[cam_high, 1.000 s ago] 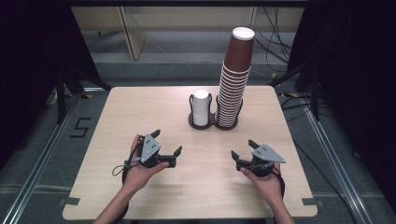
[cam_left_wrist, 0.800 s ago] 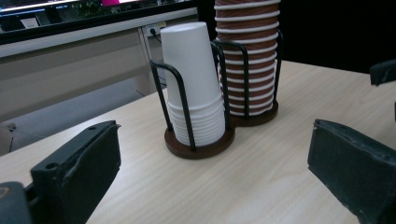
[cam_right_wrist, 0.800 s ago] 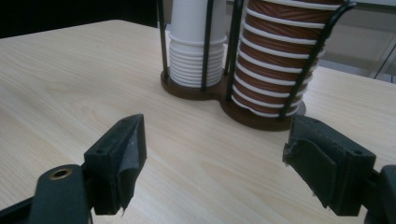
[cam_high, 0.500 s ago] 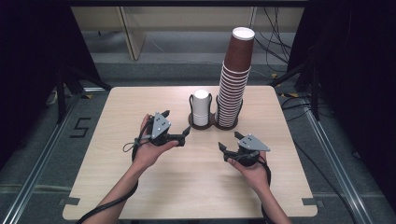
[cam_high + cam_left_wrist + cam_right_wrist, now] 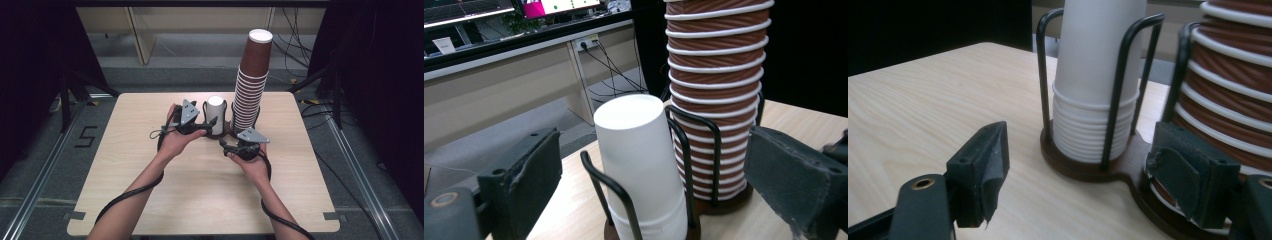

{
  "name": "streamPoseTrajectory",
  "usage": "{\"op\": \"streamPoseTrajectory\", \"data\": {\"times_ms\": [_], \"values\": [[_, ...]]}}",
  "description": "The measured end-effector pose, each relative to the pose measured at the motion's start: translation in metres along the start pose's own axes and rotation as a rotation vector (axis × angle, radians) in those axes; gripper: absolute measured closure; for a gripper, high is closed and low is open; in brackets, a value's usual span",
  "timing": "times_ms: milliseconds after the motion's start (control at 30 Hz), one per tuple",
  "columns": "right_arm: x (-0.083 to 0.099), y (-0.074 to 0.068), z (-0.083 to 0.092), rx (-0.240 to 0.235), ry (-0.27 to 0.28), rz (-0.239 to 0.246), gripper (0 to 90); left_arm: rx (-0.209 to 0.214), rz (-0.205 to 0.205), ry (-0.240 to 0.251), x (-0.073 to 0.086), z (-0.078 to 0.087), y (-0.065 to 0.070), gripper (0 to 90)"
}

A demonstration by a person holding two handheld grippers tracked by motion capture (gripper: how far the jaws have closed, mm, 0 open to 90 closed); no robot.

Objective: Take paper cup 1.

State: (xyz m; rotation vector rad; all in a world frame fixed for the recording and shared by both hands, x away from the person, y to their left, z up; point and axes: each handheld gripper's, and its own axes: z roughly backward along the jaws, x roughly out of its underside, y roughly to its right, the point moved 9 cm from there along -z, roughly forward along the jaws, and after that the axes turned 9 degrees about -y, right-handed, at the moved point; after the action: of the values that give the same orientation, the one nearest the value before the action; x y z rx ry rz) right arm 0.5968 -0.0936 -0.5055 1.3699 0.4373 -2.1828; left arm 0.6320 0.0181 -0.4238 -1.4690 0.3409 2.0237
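**A:** While nothing's held yet, both grippers are parked at the rack (image 5: 220,134). The right gripper (image 5: 223,145) is nearest, jaws apart and just been closing, with only the rack's base between them. The left gripper (image 5: 212,121) is spread either side of the white cups (image 5: 640,165), also just been closing, pads not touching.

**B:** Risk-wise? The wire loops could get clipped, so the rack gets dragged. Farther back, the brown stack (image 5: 251,82) could be knocked over, it's tall.
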Motion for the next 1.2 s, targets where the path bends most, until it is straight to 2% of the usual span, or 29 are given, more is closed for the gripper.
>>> {"op": "streamPoseTrajectory", "data": {"times_ms": [33, 67, 100, 133, 167, 200, 233, 267, 300, 333, 367, 400, 467, 500, 533, 600, 633, 667, 700, 733, 767, 833, 867, 900, 1000, 1033, 1100, 1167, 1200], "values": [[-0.001, 0.001, -0.004, 0.007, -0.007, 0.004, 25.0, -0.004, 0.001, -0.001, -0.001, -0.003, -0.001, 9.3], [-0.002, -0.001, -0.008, -0.001, 0.000, -0.018, 25.1, -0.004, 0.002, -0.004, -0.002, -0.005, -0.002, 10.1], [0.000, -0.004, -0.011, -0.015, -0.030, -0.040, 25.3, -0.008, 0.004, -0.005, -0.003, -0.007, -0.003, 11.3], [-0.003, -0.002, -0.015, -0.004, -0.012, -0.003, 25.7, -0.008, 0.007, -0.005, -0.004, -0.009, -0.003, 11.9], [-0.002, -0.003, -0.017, 0.008, -0.018, -0.018, 26.0, -0.009, 0.008, -0.005, -0.005, -0.010, -0.004, 12.0], [-0.004, -0.003, -0.021, -0.003, -0.011, -0.003, 26.0, -0.010, 0.012, -0.002, -0.007, -0.011, -0.004, 12.1], [-0.003, -0.004, -0.023, -0.005, -0.026, -0.013, 26.1, -0.017, 0.001, 0.005, -0.009, -0.013, -0.006, 12.1], [-0.004, -0.003, -0.025, 0.007, -0.018, -0.019, 26.2, -0.018, 0.002, 0.006, -0.010, -0.013, -0.006, 12.1], [-0.004, -0.006, -0.028, -0.013, -0.020, -0.038, 26.4, -0.013, 0.015, 0.002, -0.011, -0.015, -0.005, 12.2], [-0.005, -0.006, -0.030, -0.013, -0.019, -0.027, 26.5, -0.014, 0.016, 0.000, -0.011, -0.016, -0.005, 12.2], [-0.004, -0.005, -0.031, 0.007, -0.017, -0.039, 26.6, -0.014, 0.017, 0.000, -0.012, -0.017, -0.005, 12.2], [-0.004, -0.006, -0.034, -0.010, -0.022, -0.037, 26.8, -0.015, 0.014, -0.005, -0.012, -0.018, -0.005, 12.3], [-0.002, -0.006, -0.038, -0.002, -0.034, -0.074, 27.4, -0.020, 0.007, 0.002, -0.014, -0.021, -0.007, 12.7], [-0.002, -0.003, -0.041, 0.010, -0.025, -0.047, 27.4, -0.020, 0.008, 0.002, -0.014, -0.022, -0.007, 13.0], [-0.001, -0.003, -0.042, 0.007, -0.041, -0.053, 27.7, -0.020, 0.010, 0.000, -0.015, -0.023, -0.007, 13.8], [0.000, -0.002, -0.046, 0.009, -0.039, -0.063, 28.0, -0.021, 0.009, -0.006, -0.015, -0.026, -0.008, 14.0], [0.002, -0.003, -0.046, 0.009, -0.054, -0.098, 28.2, -0.012, 0.025, -0.017, -0.014, -0.027, -0.006, 14.1], [0.001, -0.003, -0.047, 0.011, -0.054, -0.108, 28.3, -0.018, 0.012, -0.014, -0.014, -0.029, -0.007, 14.1], [0.000, -0.002, -0.050, 0.004, -0.038, -0.101, 28.3, -0.018, 0.010, -0.016, -0.014, -0.030, -0.008, 14.1], [-0.001, 0.000, -0.051, 0.017, -0.042, -0.069, 28.4, -0.019, 0.016, -0.017, -0.014, -0.032, -0.008, 14.1], [-0.001, 0.000, -0.051, 0.015, -0.042, -0.098, 28.5, -0.021, 0.018, -0.021, -0.014, -0.033, -0.009, 14.2], [0.000, 0.000, -0.052, 0.024, -0.056, -0.112, 28.6, -0.024, 0.020, -0.026, -0.013, -0.035, -0.010, 14.3], [0.000, 0.000, -0.055, 0.014, -0.039, -0.112, 28.6, -0.026, 0.019, -0.027, -0.013, -0.036, -0.011, 14.4], [0.000, 0.001, -0.054, 0.024, -0.047, -0.128, 28.6, -0.027, 0.018, -0.031, -0.013, -0.037, -0.011, 14.5], [0.000, 0.001, -0.057, 0.020, -0.046, -0.133, 28.6, -0.026, 0.024, -0.031, -0.012, -0.040, -0.012, 14.6], [-0.001, 0.003, -0.058, 0.021, -0.042, -0.104, 28.6, -0.028, 0.027, -0.032, -0.012, -0.040, -0.012, 14.7], [0.000, 0.002, -0.058, 0.026, -0.050, -0.144, 28.6, -0.031, 0.027, -0.036, -0.011, -0.042, -0.013, 14.7], [-0.001, 0.005, -0.061, 0.033, -0.041, -0.115, 28.6, -0.037, 0.028, -0.031, -0.011, -0.043, -0.014, 14.9], [-0.002, 0.005, -0.061, 0.038, -0.042, -0.118, 28.6, -0.043, 0.027, -0.029, -0.011, -0.043, -0.015, 15.2]]}}
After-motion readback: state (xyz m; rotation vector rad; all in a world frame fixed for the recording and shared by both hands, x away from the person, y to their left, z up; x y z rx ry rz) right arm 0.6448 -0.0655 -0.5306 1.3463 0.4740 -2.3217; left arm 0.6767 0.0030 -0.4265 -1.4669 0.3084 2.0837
